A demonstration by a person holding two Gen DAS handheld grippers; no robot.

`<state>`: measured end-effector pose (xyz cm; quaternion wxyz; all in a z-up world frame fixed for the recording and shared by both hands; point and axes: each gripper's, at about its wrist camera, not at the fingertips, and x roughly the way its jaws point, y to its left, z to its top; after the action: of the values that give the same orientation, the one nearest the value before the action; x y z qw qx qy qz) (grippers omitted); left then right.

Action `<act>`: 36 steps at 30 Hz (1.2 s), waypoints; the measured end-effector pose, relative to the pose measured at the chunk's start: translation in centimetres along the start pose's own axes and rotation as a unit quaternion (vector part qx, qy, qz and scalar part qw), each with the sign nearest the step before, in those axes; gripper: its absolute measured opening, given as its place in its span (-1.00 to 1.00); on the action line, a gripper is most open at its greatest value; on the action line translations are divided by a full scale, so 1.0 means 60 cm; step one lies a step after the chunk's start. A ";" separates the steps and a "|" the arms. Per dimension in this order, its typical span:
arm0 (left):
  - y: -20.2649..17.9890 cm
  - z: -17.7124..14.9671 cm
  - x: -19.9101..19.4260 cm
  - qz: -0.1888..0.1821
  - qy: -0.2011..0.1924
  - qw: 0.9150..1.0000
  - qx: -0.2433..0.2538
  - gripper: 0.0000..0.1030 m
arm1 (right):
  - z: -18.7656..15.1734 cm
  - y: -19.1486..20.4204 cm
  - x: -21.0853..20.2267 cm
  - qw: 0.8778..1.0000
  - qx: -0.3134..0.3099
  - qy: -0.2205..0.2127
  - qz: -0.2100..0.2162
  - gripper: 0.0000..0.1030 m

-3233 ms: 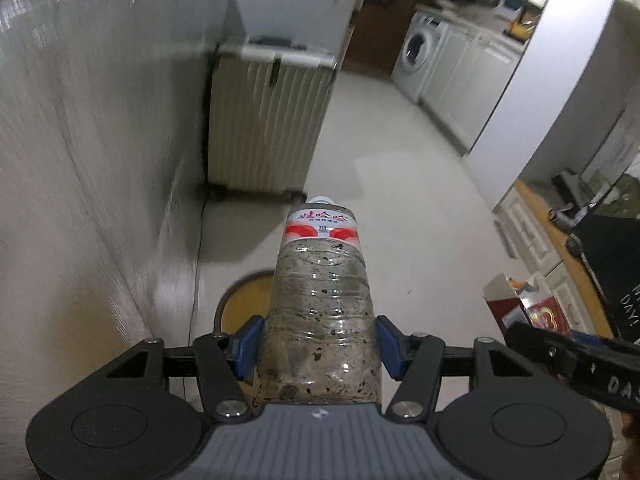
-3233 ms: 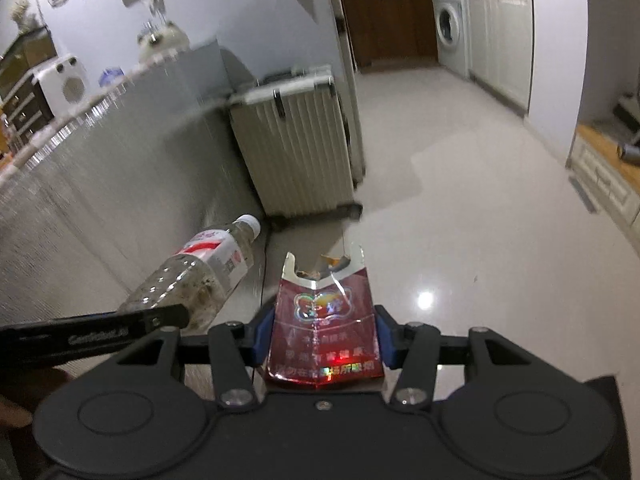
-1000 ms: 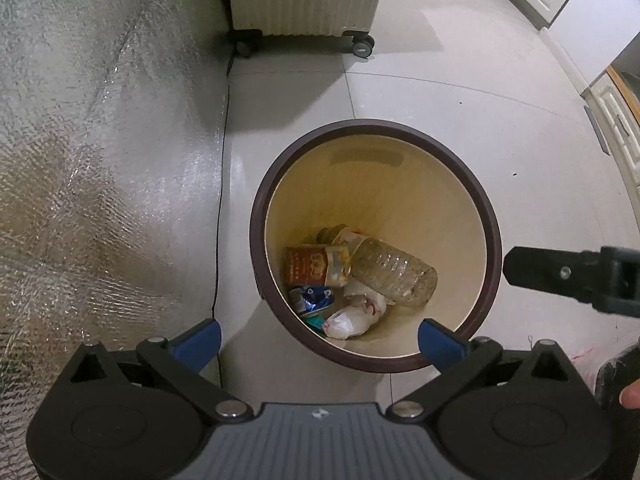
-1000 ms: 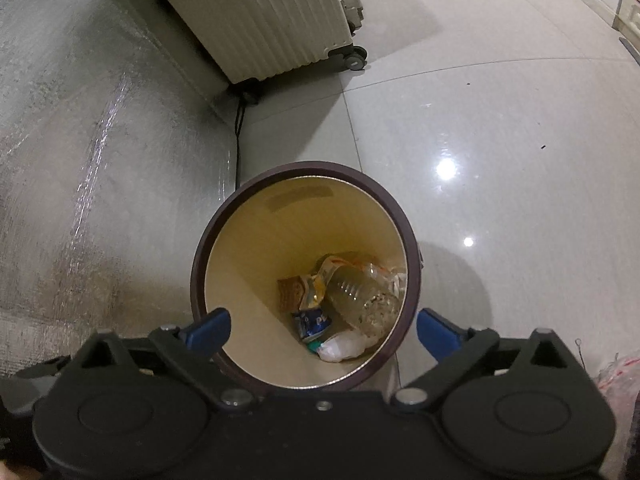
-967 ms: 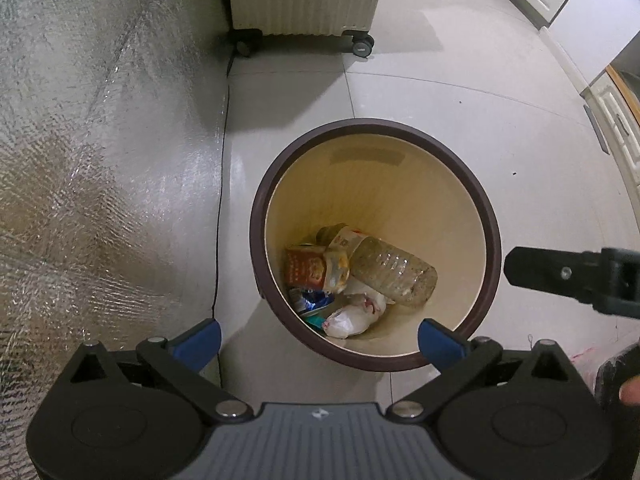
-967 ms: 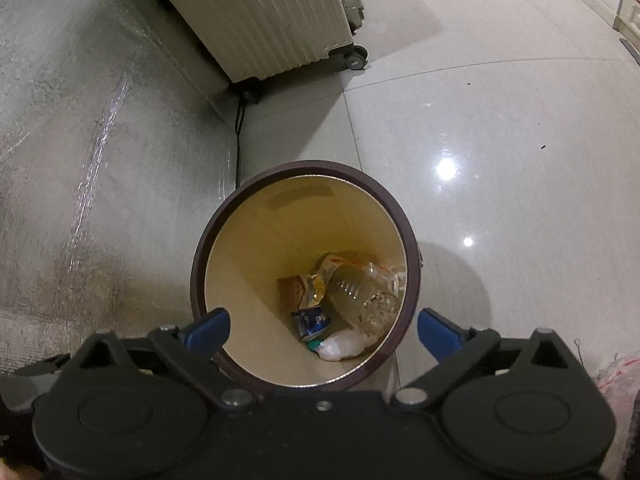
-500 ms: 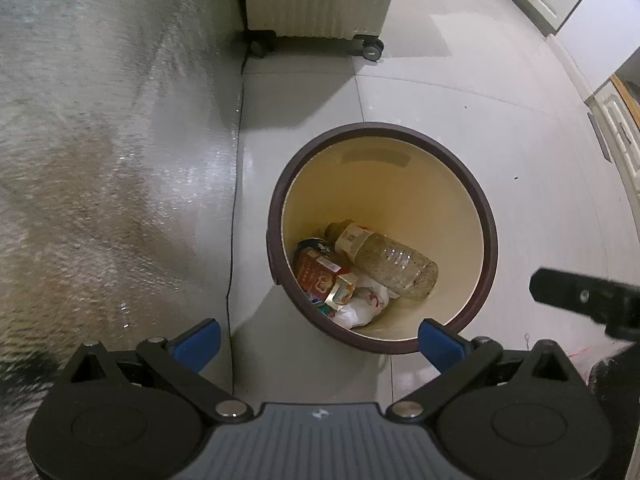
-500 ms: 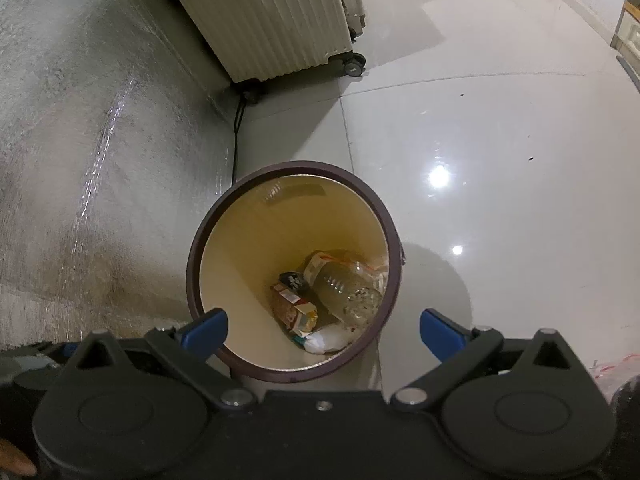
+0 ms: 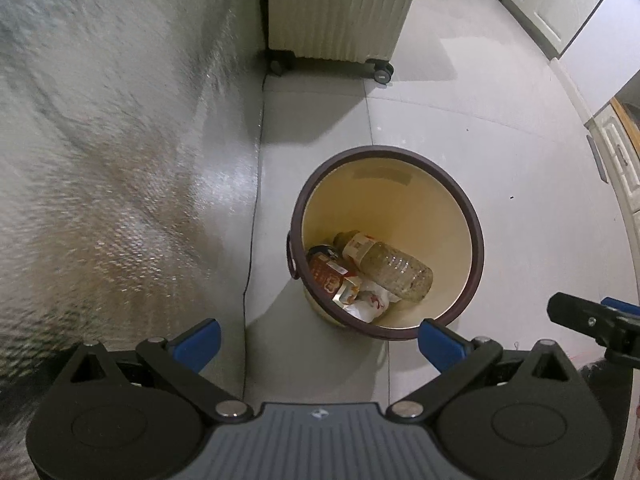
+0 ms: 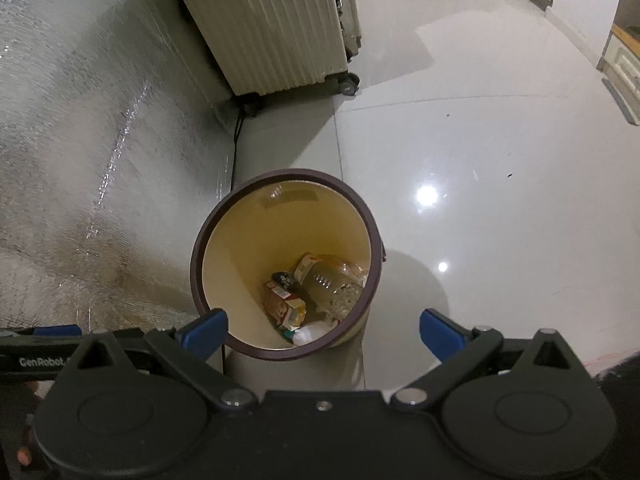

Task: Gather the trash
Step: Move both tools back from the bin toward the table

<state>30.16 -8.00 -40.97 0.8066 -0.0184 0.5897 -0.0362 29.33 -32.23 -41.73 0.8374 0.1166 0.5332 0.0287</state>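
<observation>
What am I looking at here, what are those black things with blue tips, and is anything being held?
These are two hand-held grippers, each carrying a fisheye camera that looks forward along its fingers. One picture comes from the left gripper, the other from the right gripper. Both stand wide open and hold nothing. Below them on the tiled floor stands a round waste bin with a dark rim. Inside lie a clear plastic bottle, a red snack packet and crumpled white paper. Behind it stands a ribbed suitcase on wheels.
</observation>
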 end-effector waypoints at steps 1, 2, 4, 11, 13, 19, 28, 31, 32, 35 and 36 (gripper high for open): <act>0.000 -0.002 -0.008 0.002 -0.003 1.000 0.001 1.00 | -0.001 0.001 -0.006 1.000 -0.002 -0.003 -0.002 1.00; 0.001 -0.003 -0.015 0.003 -0.005 1.000 0.001 1.00 | -0.003 0.001 -0.013 1.000 -0.006 -0.005 -0.005 1.00; -0.001 -0.006 -0.030 0.004 -0.010 1.000 0.001 1.00 | -0.007 0.003 -0.026 1.000 -0.011 -0.010 -0.011 1.00; -0.010 -0.025 -0.077 0.005 -0.028 1.000 0.010 1.00 | -0.022 0.004 -0.076 0.999 -0.020 -0.027 -0.026 1.00; -0.012 -0.031 -0.092 0.005 -0.035 0.999 0.014 1.00 | -0.028 0.005 -0.091 0.999 -0.024 -0.031 -0.027 1.00; -0.022 -0.048 -0.149 -0.001 -0.062 0.998 0.026 1.00 | -0.048 0.003 -0.137 0.998 -0.027 -0.047 -0.039 0.99; -0.047 -0.075 -0.249 -0.019 -0.110 0.993 0.038 1.00 | -0.072 0.001 -0.242 0.994 -0.018 -0.091 -0.054 0.99; -0.053 -0.086 -0.289 -0.026 -0.130 0.990 0.045 1.00 | -0.081 0.000 -0.280 0.993 -0.019 -0.105 -0.056 0.99; -0.057 -0.091 -0.304 -0.028 -0.137 0.989 0.048 1.00 | -0.085 -0.001 -0.293 0.992 -0.021 -0.110 -0.057 0.99; -0.068 -0.103 -0.348 -0.034 -0.159 0.985 0.056 1.00 | -0.095 -0.002 -0.332 0.990 -0.022 -0.126 -0.061 0.99; -0.071 -0.108 -0.362 -0.036 -0.165 0.984 0.058 1.00 | -0.099 -0.003 -0.345 0.989 -0.022 -0.132 -0.063 0.99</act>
<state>17.27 -10.42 -22.03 0.8908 0.0012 0.4442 -0.0957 15.07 -34.97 -25.82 0.9029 0.0672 0.4237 -0.0280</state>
